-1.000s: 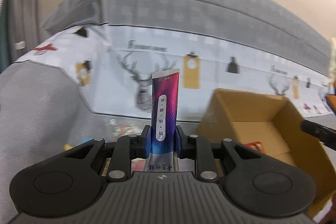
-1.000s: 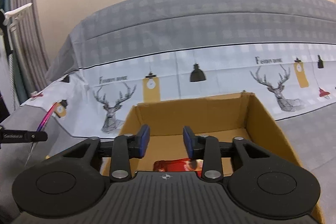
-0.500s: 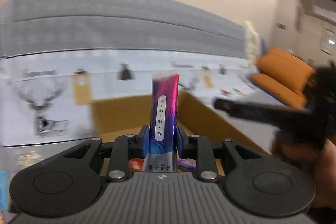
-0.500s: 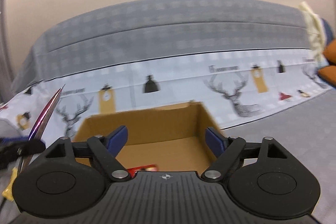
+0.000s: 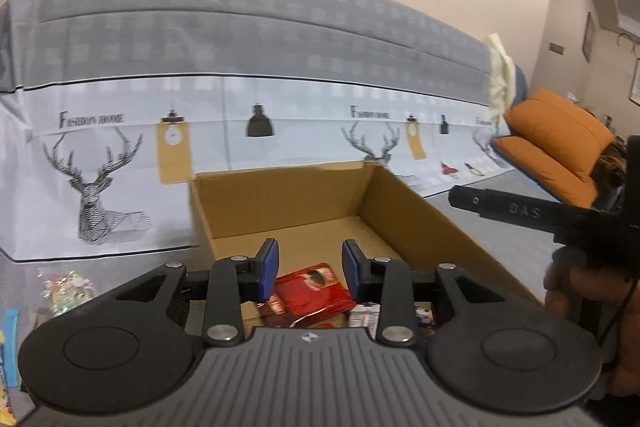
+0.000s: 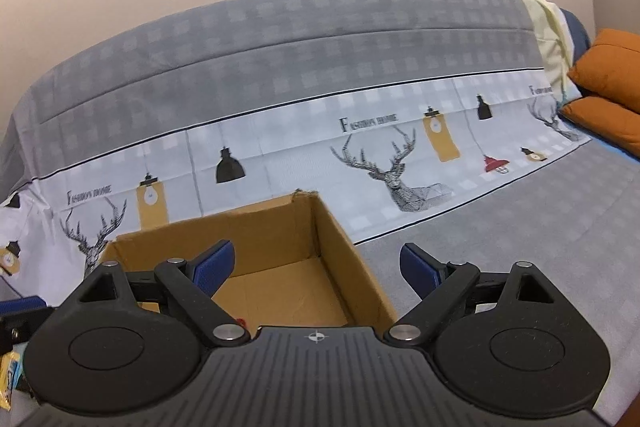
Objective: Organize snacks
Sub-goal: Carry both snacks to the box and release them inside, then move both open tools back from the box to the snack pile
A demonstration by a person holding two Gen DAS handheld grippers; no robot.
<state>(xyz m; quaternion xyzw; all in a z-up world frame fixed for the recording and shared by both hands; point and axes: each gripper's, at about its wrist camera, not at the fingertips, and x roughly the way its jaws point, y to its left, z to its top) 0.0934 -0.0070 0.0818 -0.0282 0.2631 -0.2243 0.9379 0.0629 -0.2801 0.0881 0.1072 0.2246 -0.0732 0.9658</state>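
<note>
An open cardboard box [image 5: 404,199] sits on the grey cloth. My left gripper [image 5: 309,269] is open and empty, held over the near end of the box. Below it in the box lie a red snack packet [image 5: 310,291] and a small white packet [image 5: 364,311]. The purple stick packet is out of sight. My right gripper [image 6: 316,267] is open wide and empty, over the box's right wall [image 6: 340,239]. The right gripper also shows in the left wrist view [image 5: 520,213], beside the box on the right.
A deer-print cloth [image 6: 392,163] covers the sofa back behind the box. Orange cushions [image 5: 560,143] lie at the far right. Loose snacks lie left of the box: a sparkly packet [image 5: 66,289] and a blue-yellow packet [image 5: 8,347].
My left gripper swung right over the box and opened, letting go of the purple stick packet. My right gripper opened wide and moved right, off the box's middle.
</note>
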